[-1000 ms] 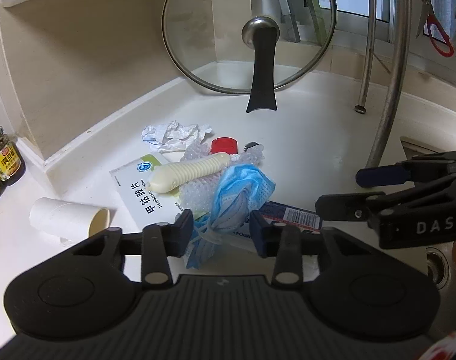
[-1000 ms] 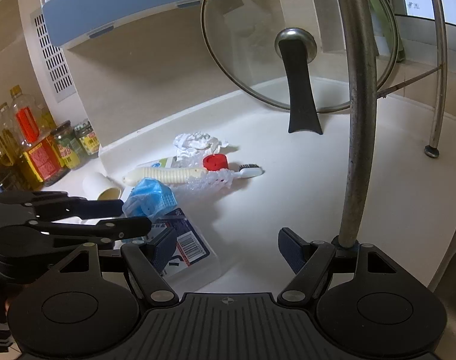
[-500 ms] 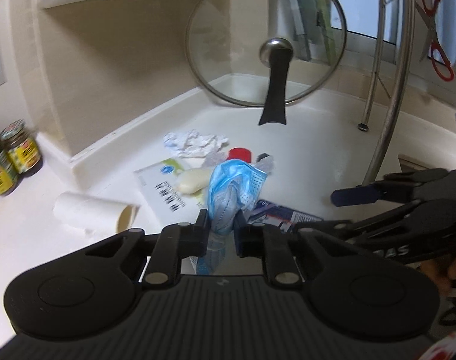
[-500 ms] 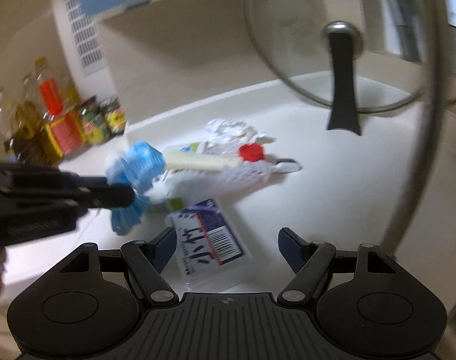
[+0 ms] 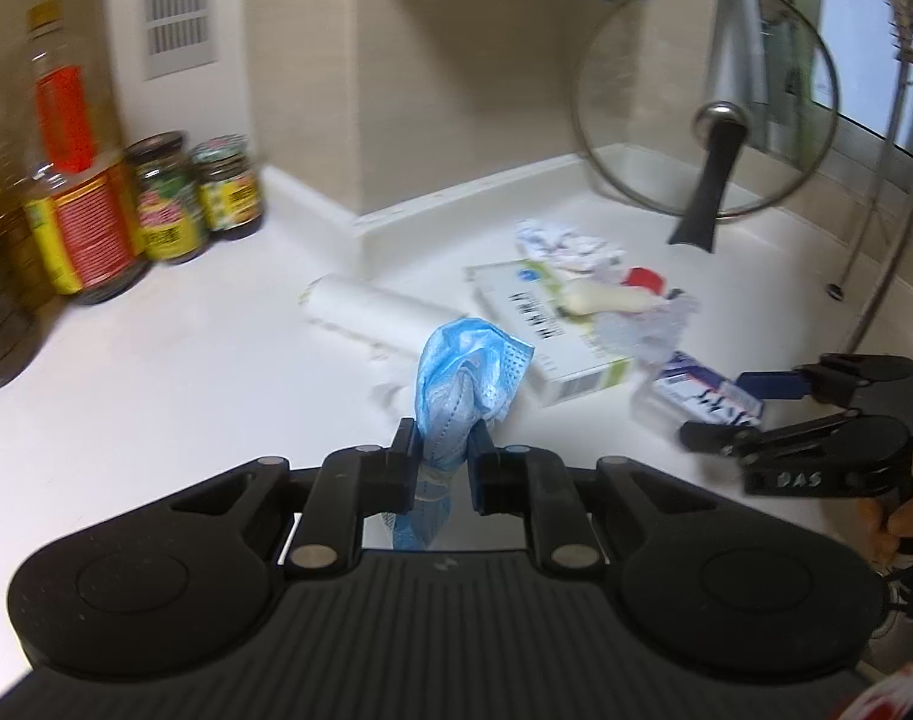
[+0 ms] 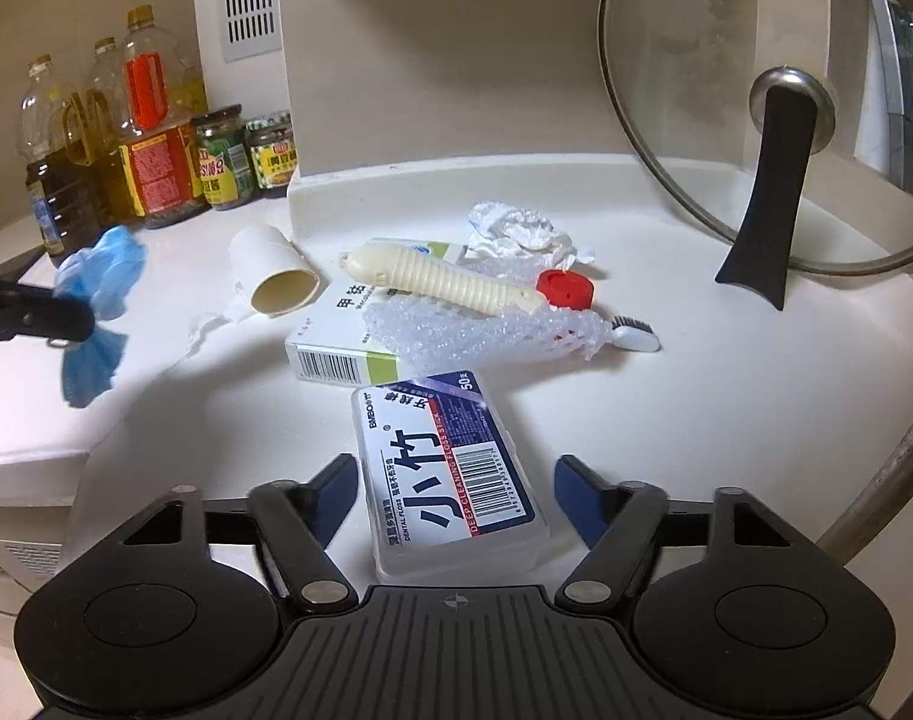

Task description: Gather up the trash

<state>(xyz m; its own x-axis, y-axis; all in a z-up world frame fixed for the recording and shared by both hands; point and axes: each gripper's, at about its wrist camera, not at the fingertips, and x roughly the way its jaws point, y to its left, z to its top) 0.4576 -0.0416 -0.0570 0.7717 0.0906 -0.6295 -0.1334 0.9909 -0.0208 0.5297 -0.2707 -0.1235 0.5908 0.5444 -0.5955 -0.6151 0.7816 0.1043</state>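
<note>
My left gripper [image 5: 443, 441] is shut on a crumpled blue face mask [image 5: 465, 375] and holds it above the white counter; the mask also shows at the far left of the right wrist view [image 6: 99, 300]. My right gripper [image 6: 455, 495] is open, with its jaws on either side of a clear dental floss box [image 6: 447, 468] lying on the counter. Beyond lie a white medicine box [image 6: 342, 339], a cream ribbed handle [image 6: 444, 282], bubble wrap [image 6: 474, 333], a red cap [image 6: 565, 289], crumpled tissue [image 6: 519, 231] and a cardboard tube [image 6: 273, 279].
Oil bottles [image 6: 153, 138] and jars [image 6: 225, 159] stand at the back left. A glass pot lid [image 6: 768, 132] leans on the back wall. A metal rack leg [image 5: 888, 276] stands at the right. The counter edge [image 6: 30, 456] drops off at the left.
My left gripper closed on the blue mask, lifted it off the pile and carried it left. My right gripper moved in over the floss box and stays open.
</note>
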